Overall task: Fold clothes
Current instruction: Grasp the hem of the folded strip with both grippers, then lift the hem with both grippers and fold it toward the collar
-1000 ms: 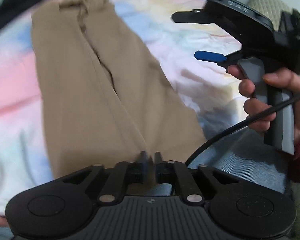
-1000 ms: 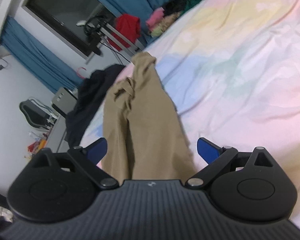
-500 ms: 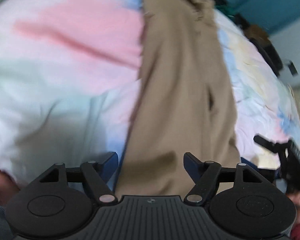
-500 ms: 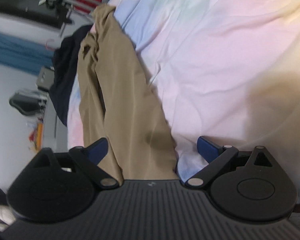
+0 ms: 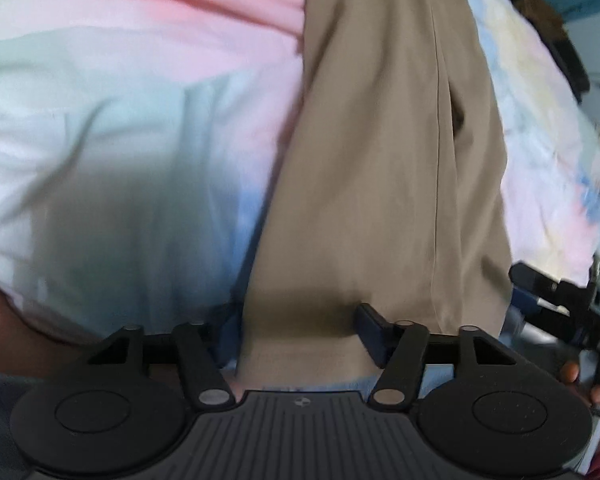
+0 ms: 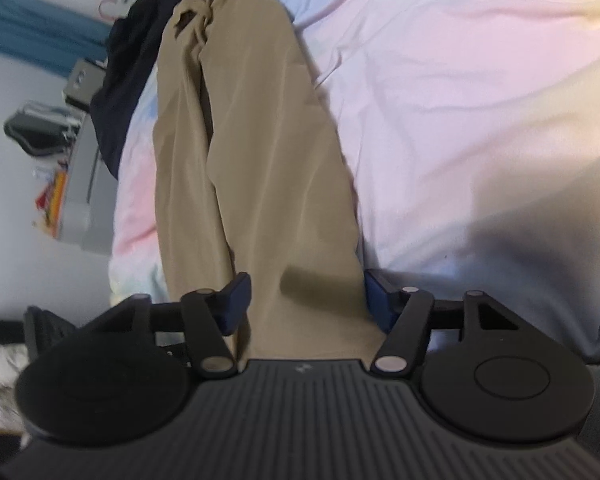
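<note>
- Khaki trousers [image 5: 384,168] lie lengthwise on the pastel bedsheet [image 5: 140,92], near hem between both tools
- Left gripper [image 5: 296,332] and right gripper [image 6: 306,300], closing, jaws apart, straddling cloth; nothing pinched
- Best: bite both hem corners evenly; lift together

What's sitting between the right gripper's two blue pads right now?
The near end of the tan folded trousers, lying on the pastel bedsheet, seen in the right wrist view.

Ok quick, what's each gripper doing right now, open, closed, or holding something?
Left gripper: open, closing around the near end of the tan trousers.
Right gripper: open, closing around the same end, not gripping yet.
</note>
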Demonstrator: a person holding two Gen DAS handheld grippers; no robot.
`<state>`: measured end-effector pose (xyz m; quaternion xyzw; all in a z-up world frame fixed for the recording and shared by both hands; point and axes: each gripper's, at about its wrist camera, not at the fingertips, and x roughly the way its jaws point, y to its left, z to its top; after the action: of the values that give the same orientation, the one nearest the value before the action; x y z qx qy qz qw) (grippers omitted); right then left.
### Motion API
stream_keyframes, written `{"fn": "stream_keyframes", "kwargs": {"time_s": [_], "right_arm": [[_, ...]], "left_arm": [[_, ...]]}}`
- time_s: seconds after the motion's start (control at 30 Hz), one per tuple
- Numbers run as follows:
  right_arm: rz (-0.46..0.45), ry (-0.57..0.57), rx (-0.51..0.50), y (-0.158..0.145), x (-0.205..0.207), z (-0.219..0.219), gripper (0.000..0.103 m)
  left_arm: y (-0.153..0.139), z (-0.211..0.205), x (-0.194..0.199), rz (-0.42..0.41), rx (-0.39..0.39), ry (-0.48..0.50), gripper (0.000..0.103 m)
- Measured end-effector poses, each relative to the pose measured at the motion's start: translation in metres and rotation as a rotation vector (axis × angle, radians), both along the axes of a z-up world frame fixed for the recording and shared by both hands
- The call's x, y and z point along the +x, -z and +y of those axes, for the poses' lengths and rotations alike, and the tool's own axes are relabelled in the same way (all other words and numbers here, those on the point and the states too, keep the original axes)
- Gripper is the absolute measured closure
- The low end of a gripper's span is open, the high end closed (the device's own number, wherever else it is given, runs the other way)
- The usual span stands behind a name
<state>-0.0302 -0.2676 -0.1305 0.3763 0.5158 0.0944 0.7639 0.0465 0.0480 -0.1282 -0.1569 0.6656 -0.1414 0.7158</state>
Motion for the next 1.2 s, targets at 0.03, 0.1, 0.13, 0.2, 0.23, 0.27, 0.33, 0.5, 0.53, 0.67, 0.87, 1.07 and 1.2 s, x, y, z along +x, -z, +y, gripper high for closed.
{"fn": "stream_keyframes", "kwargs": {"time_s": [0.03, 0.1, 0.13, 0.2, 0.23, 0.27, 0.33, 0.5, 0.53, 0.67, 0.87, 1.07, 1.2], "right_arm": [[0.002, -0.012, -0.008, -0.001, -0.001, 0.002, 0.042], [0.017, -0.045, -0.016, -0.002, -0.004, 0.005, 0.047], [0.024, -0.063, -0.026, -0.003, -0.005, 0.006, 0.049], [0.022, -0.097, -0.055, -0.008, -0.009, 0.01, 0.05], [0.022, -0.112, -0.058, -0.01, -0.01, 0.011, 0.05], [0.025, -0.125, -0.061, -0.011, -0.01, 0.013, 0.05], [0.038, -0.146, -0.088, -0.011, -0.008, 0.016, 0.05], [0.091, -0.218, -0.191, -0.001, 0.004, 0.032, 0.05], [0.097, -0.243, -0.213, -0.001, 0.005, 0.036, 0.05], [0.105, -0.284, -0.19, -0.001, 0.002, 0.038, 0.05], [0.029, -0.289, -0.163, -0.016, -0.01, 0.034, 0.091], [-0.157, -0.203, -0.056, -0.064, -0.025, 0.014, 0.091], [-0.298, -0.139, -0.015, -0.117, -0.02, 0.0, 0.092]], "left_arm": [[-0.001, -0.001, -0.001, 0.001, 0.005, 0.006, 0.052], [-0.002, -0.003, -0.003, 0.006, 0.005, 0.022, 0.058], [-0.002, -0.004, -0.004, 0.009, 0.004, 0.031, 0.063], [-0.005, -0.009, -0.008, -0.002, 0.006, 0.065, 0.064], [-0.005, -0.012, -0.009, 0.001, -0.001, 0.089, 0.064], [-0.006, -0.014, -0.01, 0.007, -0.004, 0.1, 0.064], [-0.007, -0.016, -0.01, 0.003, -0.003, 0.106, 0.064], [-0.011, -0.016, -0.009, -0.033, -0.001, 0.079, 0.072], [-0.013, -0.016, -0.009, -0.047, 0.0, 0.077, 0.079], [-0.019, -0.015, -0.011, -0.095, -0.02, 0.06, 0.093], [-0.038, -0.007, -0.015, -0.191, -0.088, 0.019, 0.096], [-0.091, 0.014, -0.021, -0.355, -0.213, -0.051, 0.096], [-0.158, 0.016, -0.017, -0.479, -0.319, -0.115, 0.096]]}}
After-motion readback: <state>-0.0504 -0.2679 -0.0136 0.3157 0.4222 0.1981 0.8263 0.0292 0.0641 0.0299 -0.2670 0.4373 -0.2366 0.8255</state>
